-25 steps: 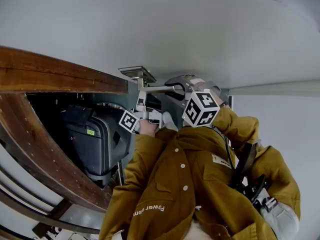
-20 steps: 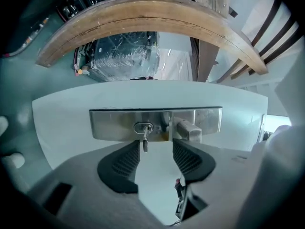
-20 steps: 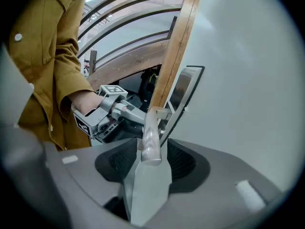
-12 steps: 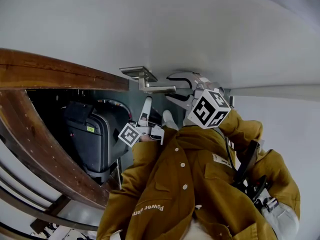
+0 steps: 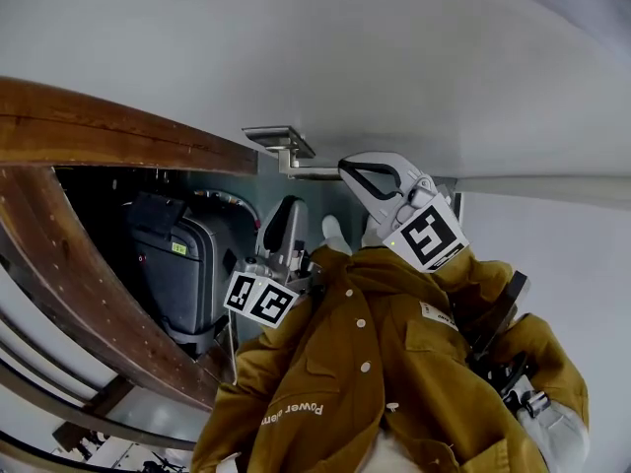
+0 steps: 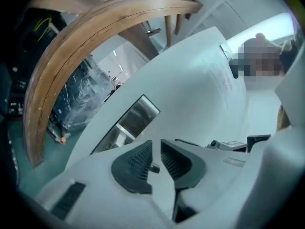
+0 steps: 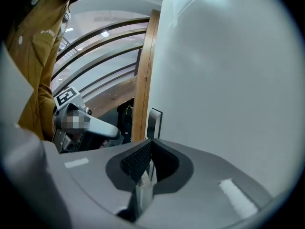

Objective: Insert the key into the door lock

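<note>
The white door carries a metal lever handle on its lock plate. My right gripper sits just right of the lever's end. Its jaws have just closed and are shut on a thin silvery strip, seemingly the key. In the right gripper view this gripper points at the metal plate on the door's edge. My left gripper hangs below the handle, apart from it. In its own view the left gripper has been closing and stands at a narrow gap, with nothing held.
A curved wooden door frame borders the opening at left. Inside that opening stands a dark hard case. The person's mustard jacket fills the lower middle. A reflective metal plate shows on the door in the left gripper view.
The left gripper has drawn back from the handle toward the person and rolled. The right gripper's jaws, spread half a second ago, have come together beside the lever.
</note>
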Demonstrator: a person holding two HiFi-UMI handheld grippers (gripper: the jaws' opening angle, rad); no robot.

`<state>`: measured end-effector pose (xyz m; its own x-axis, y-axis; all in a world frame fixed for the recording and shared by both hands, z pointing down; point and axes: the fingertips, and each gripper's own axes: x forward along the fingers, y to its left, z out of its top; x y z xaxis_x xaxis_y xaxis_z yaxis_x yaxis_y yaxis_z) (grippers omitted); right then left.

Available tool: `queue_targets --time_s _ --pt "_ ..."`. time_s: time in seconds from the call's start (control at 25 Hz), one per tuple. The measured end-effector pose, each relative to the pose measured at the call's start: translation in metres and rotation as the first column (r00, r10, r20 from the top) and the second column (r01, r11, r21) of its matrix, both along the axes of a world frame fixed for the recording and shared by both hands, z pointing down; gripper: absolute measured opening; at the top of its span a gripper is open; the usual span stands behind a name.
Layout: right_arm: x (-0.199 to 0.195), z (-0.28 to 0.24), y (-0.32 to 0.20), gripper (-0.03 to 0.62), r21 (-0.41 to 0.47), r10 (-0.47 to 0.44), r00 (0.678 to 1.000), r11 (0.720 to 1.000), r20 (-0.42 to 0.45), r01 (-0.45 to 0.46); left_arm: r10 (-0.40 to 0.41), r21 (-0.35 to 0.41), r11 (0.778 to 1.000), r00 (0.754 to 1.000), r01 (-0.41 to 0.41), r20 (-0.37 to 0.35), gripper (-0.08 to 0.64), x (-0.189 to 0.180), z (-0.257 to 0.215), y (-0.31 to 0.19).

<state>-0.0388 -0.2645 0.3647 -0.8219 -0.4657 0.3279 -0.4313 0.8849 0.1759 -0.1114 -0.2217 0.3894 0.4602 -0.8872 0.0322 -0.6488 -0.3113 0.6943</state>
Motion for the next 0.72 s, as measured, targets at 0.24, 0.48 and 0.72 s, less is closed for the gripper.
queue_targets --time_s 0.24,0.48,0.72 --pt "0.0 -0.004 0.017 0.005 -0.033 0.04 0.995 0.999 0.087 -0.037 0.007 0.048 0.999 0.967 -0.02 0.255 0.003 0.013 -0.019 0.001" --pt "0.002 0.003 0.019 0.005 -0.064 0.074 0.991 0.996 0.115 -0.067 0.043 0.03 0.998 0.956 -0.054 0.292 0.003 0.024 -0.017 -0.003" --pt "0.005 0.009 0.021 0.005 -0.106 0.106 0.987 0.99 0.124 -0.093 0.058 0.025 0.997 0.963 -0.067 0.264 0.003 0.027 -0.016 -0.004"
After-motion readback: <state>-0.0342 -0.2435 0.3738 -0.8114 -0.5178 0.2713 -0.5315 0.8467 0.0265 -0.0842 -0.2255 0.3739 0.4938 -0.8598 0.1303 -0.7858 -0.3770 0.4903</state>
